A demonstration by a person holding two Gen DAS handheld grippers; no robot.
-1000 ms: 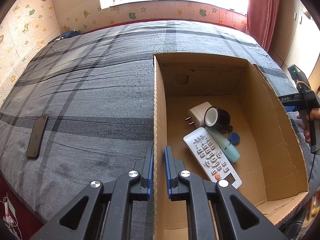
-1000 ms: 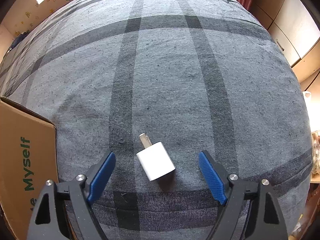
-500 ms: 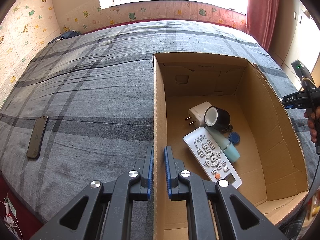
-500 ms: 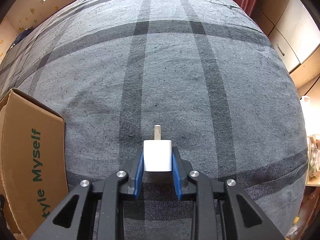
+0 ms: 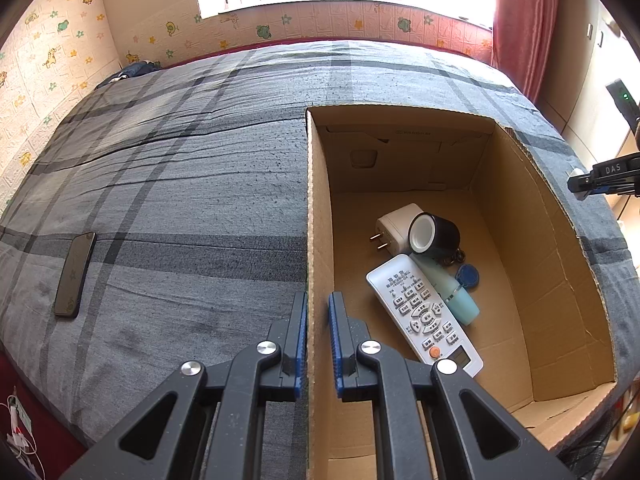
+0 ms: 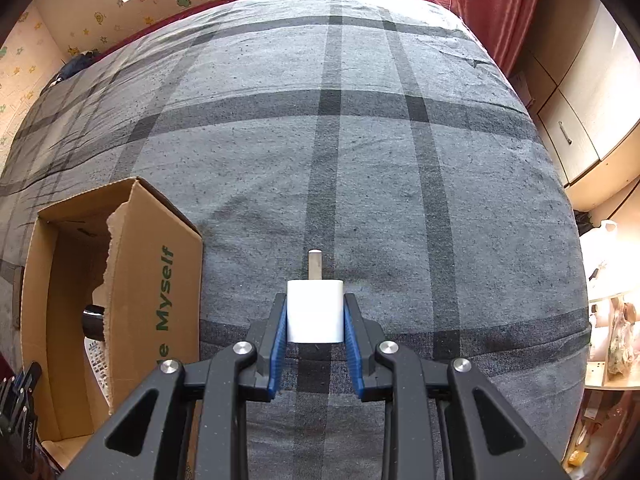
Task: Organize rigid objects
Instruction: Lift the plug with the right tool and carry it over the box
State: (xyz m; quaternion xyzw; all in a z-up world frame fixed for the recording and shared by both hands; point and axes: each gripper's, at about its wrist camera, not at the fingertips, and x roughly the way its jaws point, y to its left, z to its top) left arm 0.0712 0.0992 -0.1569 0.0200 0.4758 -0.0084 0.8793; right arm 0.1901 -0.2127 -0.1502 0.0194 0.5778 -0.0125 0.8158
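The left gripper [image 5: 318, 334] is clamped on the cardboard box [image 5: 317, 216] wall to steady it, while the right gripper [image 6: 315, 334] is clamped on the white charger [image 6: 315, 314], probably to carry it to the box at the lower left.

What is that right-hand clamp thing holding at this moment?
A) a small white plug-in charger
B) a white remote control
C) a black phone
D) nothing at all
A: the right gripper has its blue pads pressed on either side of the white charger, prongs pointing away, above the grey plaid bedspread; the remote control lies in the cardboard box.
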